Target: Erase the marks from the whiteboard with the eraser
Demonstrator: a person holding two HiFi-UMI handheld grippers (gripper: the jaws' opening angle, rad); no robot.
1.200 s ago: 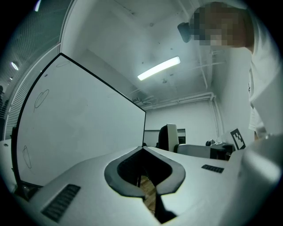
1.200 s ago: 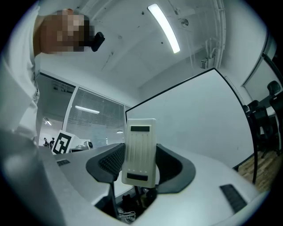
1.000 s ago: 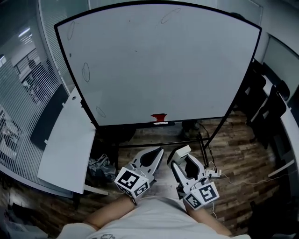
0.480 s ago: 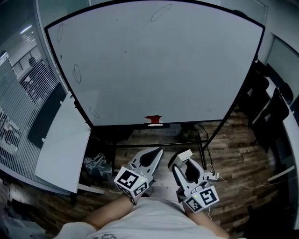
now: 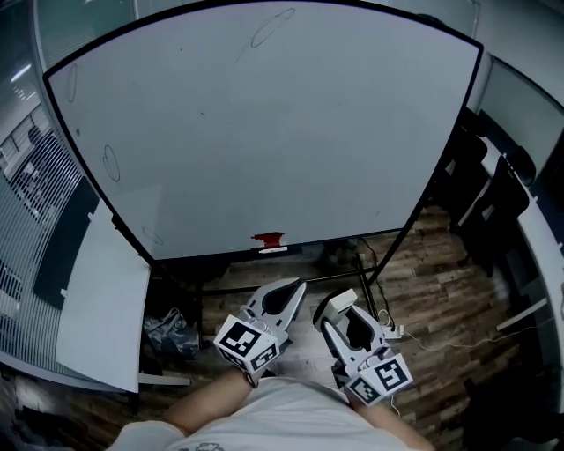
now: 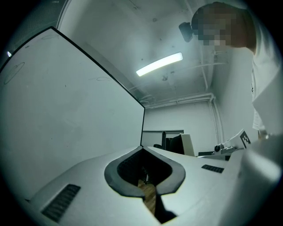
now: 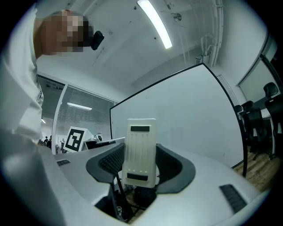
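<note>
The whiteboard (image 5: pixel 264 132) stands ahead of me on its stand and fills the upper head view. Faint pen ovals (image 5: pixel 273 26) mark its top edge and its left side (image 5: pixel 110 163). My right gripper (image 5: pixel 340 299) is held low near my body, shut on a white eraser (image 5: pixel 343 294). In the right gripper view the eraser (image 7: pixel 140 150) stands upright between the jaws of that gripper (image 7: pixel 140 156), with the board (image 7: pixel 190 119) behind. My left gripper (image 5: pixel 297 284) is beside it, shut and holding nothing. In the left gripper view the board (image 6: pixel 57 110) rises at the left.
A small red thing (image 5: pixel 267 239) sits on the board's tray. A white table top (image 5: pixel 101 299) lies at the left with a dark bag (image 5: pixel 167 330) under it. Black chairs (image 5: pixel 493 203) stand at the right. Cables (image 5: pixel 388 321) trail over the wood floor.
My head view has swung, so the whiteboard and its red thing have slid left and down in the picture. Both grippers keep the same low place and the same grip.
</note>
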